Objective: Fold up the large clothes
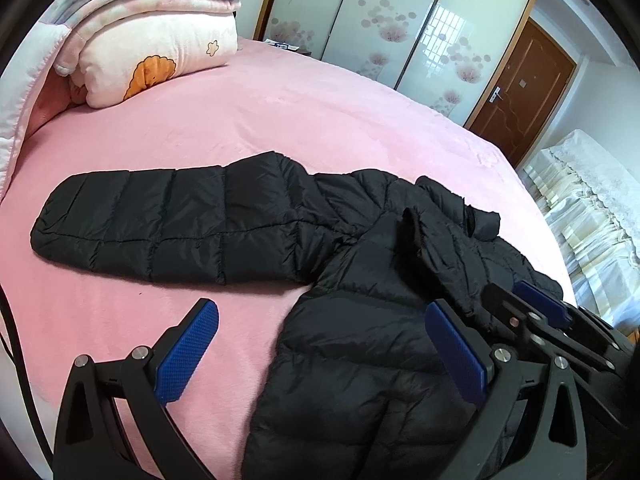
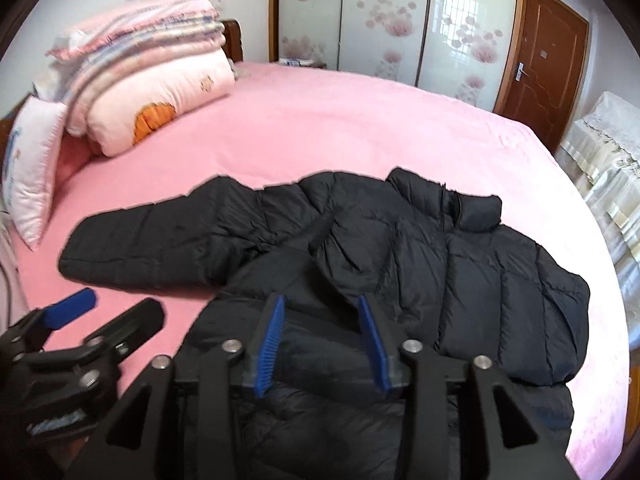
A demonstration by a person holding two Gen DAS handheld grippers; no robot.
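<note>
Where the bed (image 1: pixel 304 120) meets the wall on the left, a pillow (image 2: pixel 32 172) leans beside a stack of folded quilts (image 1: pixel 160 44). Nearer the camera, the black jacket (image 1: pixel 360 264) lies across the pink sheet — one sleeve (image 1: pixel 160 224) stretched flat toward the left, the body running toward the lower right, the collar (image 2: pixel 478 214) at the far edge. The left hand-held gripper (image 1: pixel 324 352) hangs low with its blue pads spread wide: the left pad over bare sheet, the right pad over the jacket's body, nothing between them gripped. To its right the right hand-held gripper (image 2: pixel 322 340) sits above the jacket's body, pads parted to a middling gap and empty; whether they touch the fabric cannot be told. Behind the bed stand wardrobe doors (image 2: pixel 384 20) with a flower print, then a brown door (image 2: pixel 548 48) — and at the far right, a cloth-covered piece of furniture (image 1: pixel 592 216).
</note>
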